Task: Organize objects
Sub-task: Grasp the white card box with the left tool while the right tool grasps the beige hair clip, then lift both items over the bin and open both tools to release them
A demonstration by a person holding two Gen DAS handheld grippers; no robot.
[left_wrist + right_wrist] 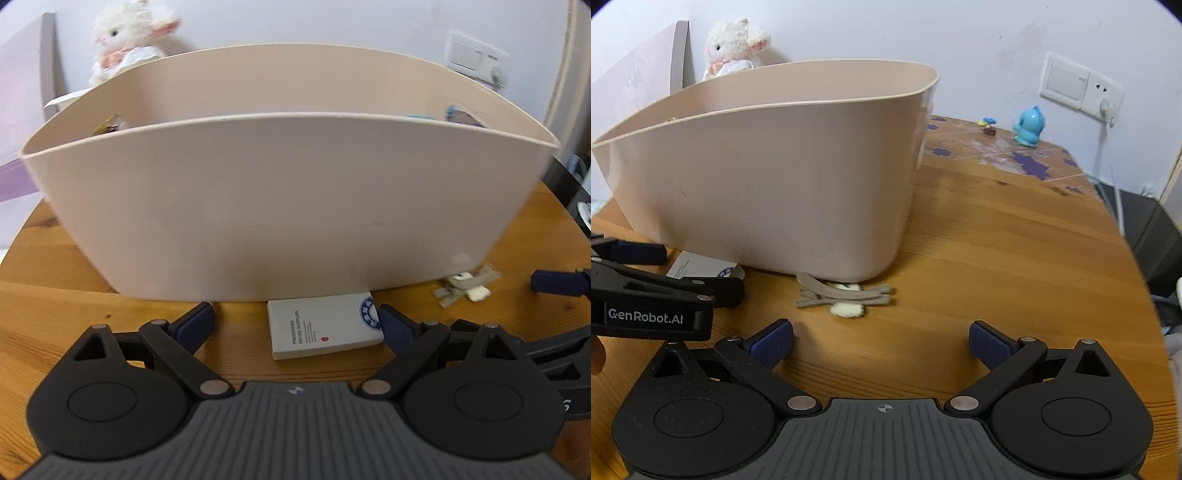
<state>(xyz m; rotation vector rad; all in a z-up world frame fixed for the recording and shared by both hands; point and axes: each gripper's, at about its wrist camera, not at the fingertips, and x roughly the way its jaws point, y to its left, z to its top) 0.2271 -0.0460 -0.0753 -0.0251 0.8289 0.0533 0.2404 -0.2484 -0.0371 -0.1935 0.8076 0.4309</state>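
Note:
A beige plastic bin (288,206) stands on the round wooden table (55,306); it also shows in the right wrist view (768,177). A small white box with a blue emblem (325,328) lies against its front wall, between the fingers of my open left gripper (295,325). The box also shows in the right wrist view (701,267). Beige hair clips with a fluffy white piece (846,297) lie at the bin's front right corner, just ahead of my open, empty right gripper (881,341). The clips show in the left wrist view (465,286).
A white plush lamb (735,46) sits behind the bin. A blue toy figure (1028,127) and a tiny figurine (989,125) stand on a patterned mat (1027,162) at the far right. A wall socket (1078,86) with a cable is behind them. Small items lie inside the bin.

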